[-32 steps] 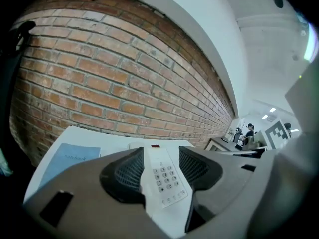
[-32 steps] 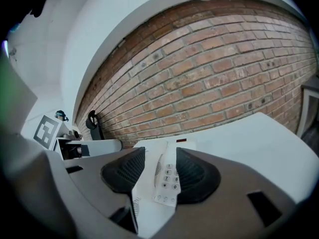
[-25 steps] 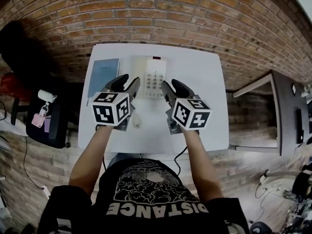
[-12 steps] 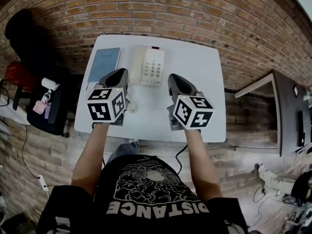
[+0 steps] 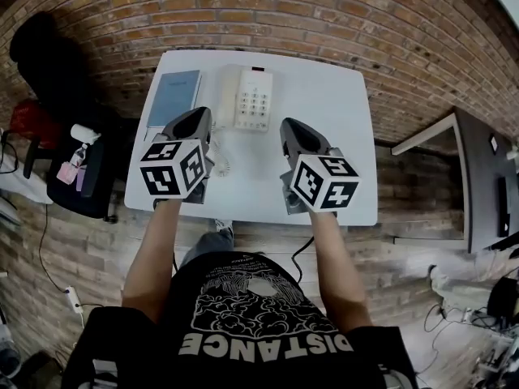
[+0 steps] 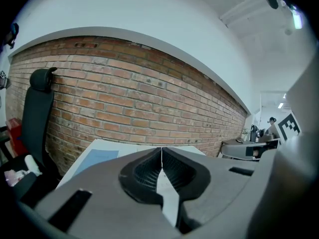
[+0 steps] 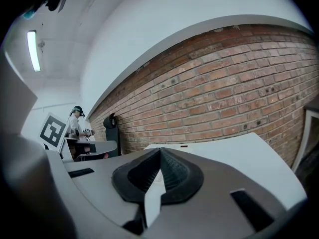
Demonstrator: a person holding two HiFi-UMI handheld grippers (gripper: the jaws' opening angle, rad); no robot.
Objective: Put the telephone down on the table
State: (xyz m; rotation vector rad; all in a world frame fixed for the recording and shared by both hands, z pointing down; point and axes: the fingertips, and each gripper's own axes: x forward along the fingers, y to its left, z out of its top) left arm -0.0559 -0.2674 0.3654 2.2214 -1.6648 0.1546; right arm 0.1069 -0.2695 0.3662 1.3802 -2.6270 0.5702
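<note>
A cream telephone [image 5: 253, 100] lies at the far middle of the white table [image 5: 332, 104], its handset [image 5: 226, 94] resting along its left side and its coiled cord [image 5: 220, 163] trailing toward me. My left gripper [image 5: 199, 120] hovers just short of the handset, jaws shut and empty. My right gripper [image 5: 290, 128] hangs level with it, to the right of the phone, also shut with nothing in it. The left gripper view shows the left gripper [image 6: 161, 156] with its pads pressed together; in the right gripper view the right gripper [image 7: 159, 156] is likewise shut. Neither gripper touches the phone.
A blue notebook [image 5: 173, 97] lies at the table's far left corner, also seen as blue notebook [image 6: 99, 156]. A brick wall runs behind the table. A black office chair [image 5: 49, 63] stands at the left and a dark desk [image 5: 478, 185] at the right. A person [image 7: 77, 124] stands far off.
Both grippers' jaws have gone from open to shut. Both hands have drawn back a little from the telephone toward me.
</note>
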